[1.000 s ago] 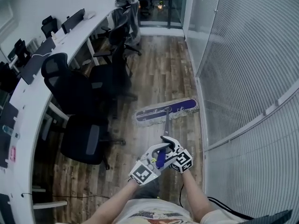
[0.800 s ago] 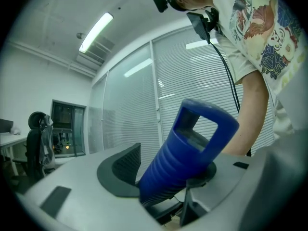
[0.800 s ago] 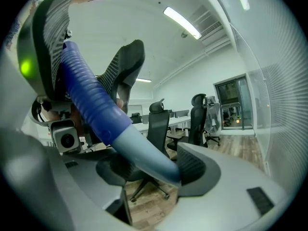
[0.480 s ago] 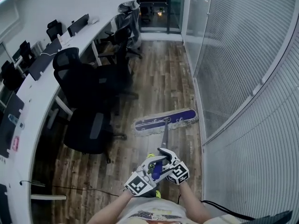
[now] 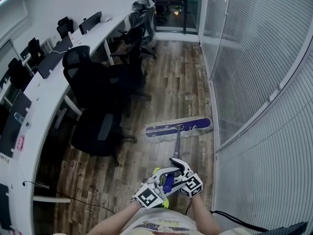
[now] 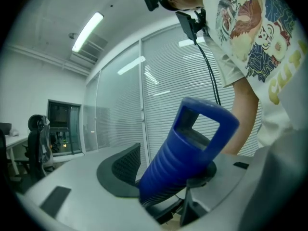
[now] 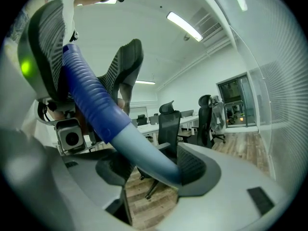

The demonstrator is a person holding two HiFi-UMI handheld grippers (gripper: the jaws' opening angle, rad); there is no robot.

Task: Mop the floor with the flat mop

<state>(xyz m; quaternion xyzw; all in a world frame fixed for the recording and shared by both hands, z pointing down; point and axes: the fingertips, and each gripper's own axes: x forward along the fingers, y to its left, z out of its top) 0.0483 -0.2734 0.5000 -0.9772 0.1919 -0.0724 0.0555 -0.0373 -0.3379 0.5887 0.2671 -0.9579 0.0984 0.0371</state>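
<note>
The flat mop's purple head (image 5: 179,128) with its pale fringe lies across the wooden floor (image 5: 181,82), close to the glass wall. Its grey pole (image 5: 176,143) runs back to a blue ribbed grip (image 5: 168,181). My left gripper (image 5: 161,176) is shut on the blue grip's top end (image 6: 185,153), which ends in a hanging loop. My right gripper (image 5: 177,168) is shut on the mop pole just below, where the blue grip (image 7: 91,97) meets the grey pole (image 7: 147,153). Both hold the mop in front of the person's body.
Black office chairs (image 5: 98,131) stand left of the mop along a long white desk (image 5: 44,89) with monitors. A glass wall with blinds (image 5: 254,82) runs along the right. A dark doorway (image 5: 171,4) closes the far end. A cable (image 5: 63,199) lies on the floor at lower left.
The mop head has slid a little toward the glass wall and now lies more level. Both grippers keep their hold on the handle; the head view has shifted slightly.
</note>
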